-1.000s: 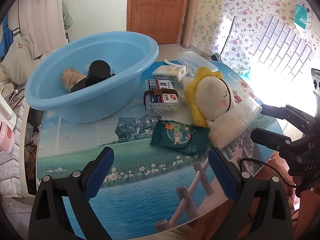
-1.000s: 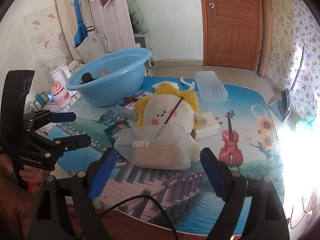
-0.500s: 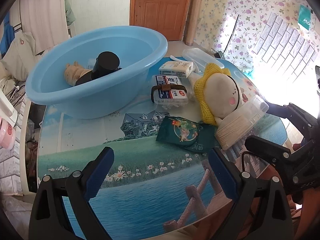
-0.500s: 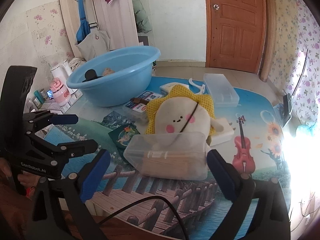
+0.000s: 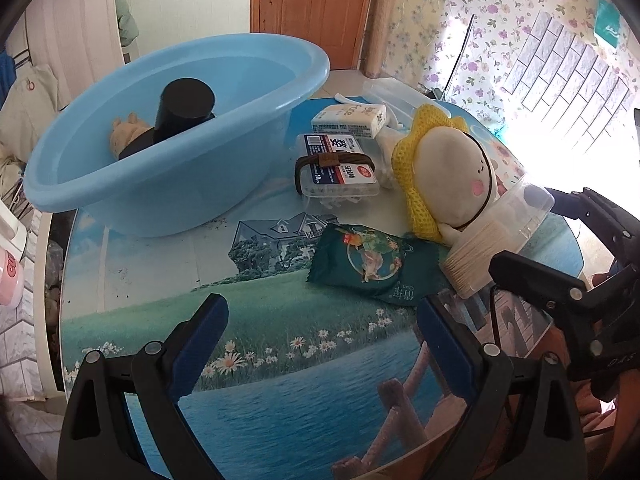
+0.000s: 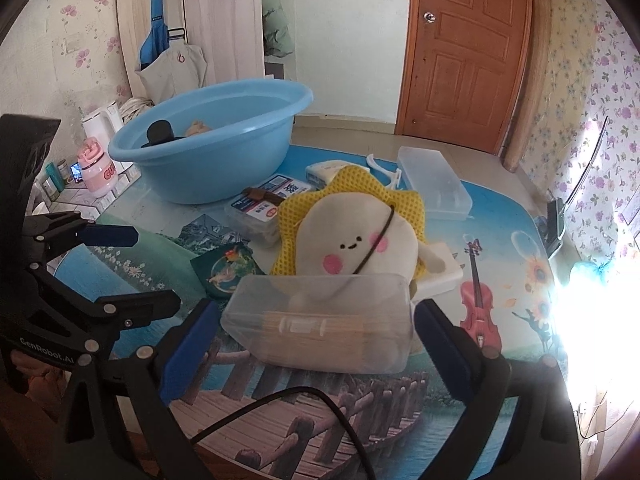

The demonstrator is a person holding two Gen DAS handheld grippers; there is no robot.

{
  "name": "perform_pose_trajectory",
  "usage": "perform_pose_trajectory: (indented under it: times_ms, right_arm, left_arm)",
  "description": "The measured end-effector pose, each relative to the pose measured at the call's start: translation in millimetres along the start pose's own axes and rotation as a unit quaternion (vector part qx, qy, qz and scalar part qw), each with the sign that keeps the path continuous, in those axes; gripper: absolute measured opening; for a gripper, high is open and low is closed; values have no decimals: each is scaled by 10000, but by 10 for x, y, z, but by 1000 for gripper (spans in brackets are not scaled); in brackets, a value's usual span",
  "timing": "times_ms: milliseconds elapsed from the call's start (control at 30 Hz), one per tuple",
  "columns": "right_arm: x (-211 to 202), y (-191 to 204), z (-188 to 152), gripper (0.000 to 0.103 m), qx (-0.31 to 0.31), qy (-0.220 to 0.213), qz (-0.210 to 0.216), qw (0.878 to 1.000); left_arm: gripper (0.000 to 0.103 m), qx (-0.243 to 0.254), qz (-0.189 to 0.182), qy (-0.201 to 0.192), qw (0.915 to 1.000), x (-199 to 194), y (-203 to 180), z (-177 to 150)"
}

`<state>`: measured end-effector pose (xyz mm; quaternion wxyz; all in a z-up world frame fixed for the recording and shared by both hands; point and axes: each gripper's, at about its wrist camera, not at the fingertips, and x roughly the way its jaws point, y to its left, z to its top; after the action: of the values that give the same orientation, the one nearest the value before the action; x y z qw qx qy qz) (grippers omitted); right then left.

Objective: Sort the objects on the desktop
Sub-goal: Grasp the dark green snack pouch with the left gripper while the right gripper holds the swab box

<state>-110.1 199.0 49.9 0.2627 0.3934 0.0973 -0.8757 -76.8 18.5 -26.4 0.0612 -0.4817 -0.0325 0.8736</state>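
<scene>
A blue basin (image 5: 172,136) (image 6: 208,152) stands at the table's far left, with a black cup (image 5: 184,108) and a small tan toy (image 5: 124,136) inside. A clear box of toothpicks (image 6: 320,332) (image 5: 496,240) lies right in front of my open right gripper (image 6: 316,348), whose fingers flank its two ends. A yellow-and-cream plush (image 6: 352,240) (image 5: 448,176) leans on it. A green packet (image 5: 368,260) (image 6: 226,268) lies ahead of my open, empty left gripper (image 5: 320,340). A floss-pick box with a brown band (image 5: 336,168) and a tissue pack (image 5: 348,120) lie behind.
A clear lidded case (image 6: 434,184) and a white hook (image 6: 380,168) lie at the table's far side. A white block (image 6: 436,272) sits under the plush. A pink cup (image 6: 96,168) and a kettle (image 6: 104,120) stand off the table's left. The door (image 6: 460,52) is behind.
Both grippers have moved forward toward the objects. The right gripper now has the toothpick box between its fingers. Nothing on the table has moved.
</scene>
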Motion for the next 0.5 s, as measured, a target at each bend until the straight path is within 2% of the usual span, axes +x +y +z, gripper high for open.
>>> perform_pose_trajectory:
  times_ms: [267,433,467,500]
  right_arm:
    - [-75,-153,15,97,209,-105,48,9997]
    - [-112,-146,11,97,209,-101,150,9996]
    - [-114,-116,7,97,138,-113,142,9997]
    - [-112,-93,3,97,72,-117,126,9998]
  left_arm:
    - [95,192,-15,129,9997,273,-77,73]
    - [94,482,4,27,9988,329,-149,75]
    - [91,537,-61,-14,9985,322,-163,70]
    - [76,607,-112,-97,9980,301,-181,61]
